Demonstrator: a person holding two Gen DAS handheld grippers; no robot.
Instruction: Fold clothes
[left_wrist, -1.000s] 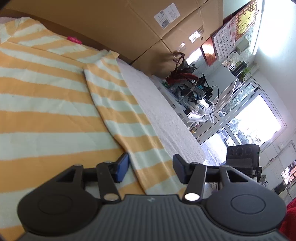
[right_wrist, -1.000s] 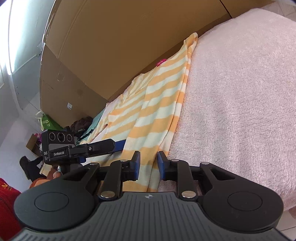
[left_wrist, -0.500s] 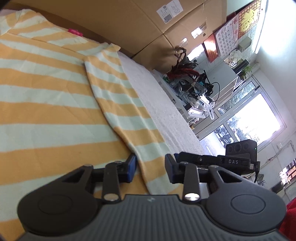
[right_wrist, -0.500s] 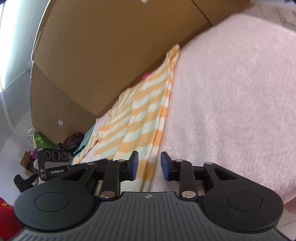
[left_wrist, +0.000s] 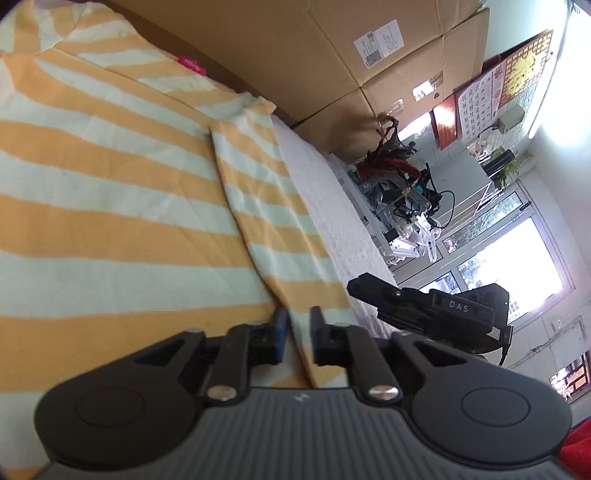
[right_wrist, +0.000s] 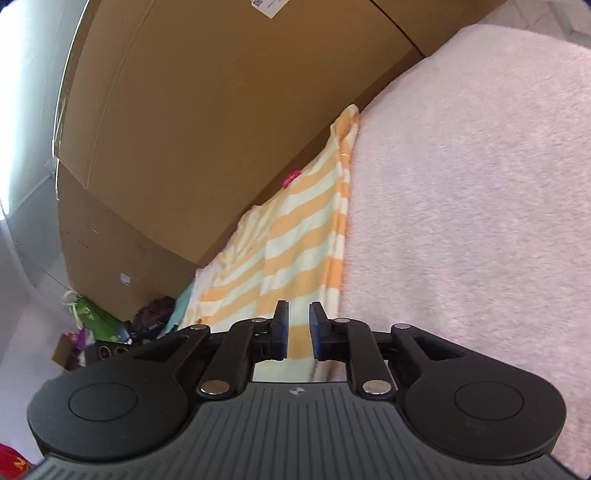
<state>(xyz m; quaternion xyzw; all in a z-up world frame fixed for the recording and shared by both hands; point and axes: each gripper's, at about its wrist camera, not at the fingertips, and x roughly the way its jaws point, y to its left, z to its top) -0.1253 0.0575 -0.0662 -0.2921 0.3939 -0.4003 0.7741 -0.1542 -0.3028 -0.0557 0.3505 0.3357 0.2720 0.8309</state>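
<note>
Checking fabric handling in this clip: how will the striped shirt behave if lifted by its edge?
The shirt looks thin and lies flat with a soft fold, so it will likely drape limply. It probably weighs little. The fuzzy blanket under it may drag on it slightly.

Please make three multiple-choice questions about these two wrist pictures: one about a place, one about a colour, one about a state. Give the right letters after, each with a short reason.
1. Where does the small pink tag sit?
A. at the shirt's far edge, near the cardboard boxes
B. between the left tongs
C. on the bare blanket

2. Which colours are the stripes of the shirt?
A. blue and grey
B. orange and pale white
C. red and black

3. How does the shirt lie?
A. rolled into a ball
B. hanging from a hook
C. spread flat on the pink blanket, one sleeve lying along its side

Answers:
1. A, the tag shows at the far hem just before the cardboard boxes.
2. B, both views show orange and pale bands.
3. C, the cloth lies flat on the blanket.
</note>
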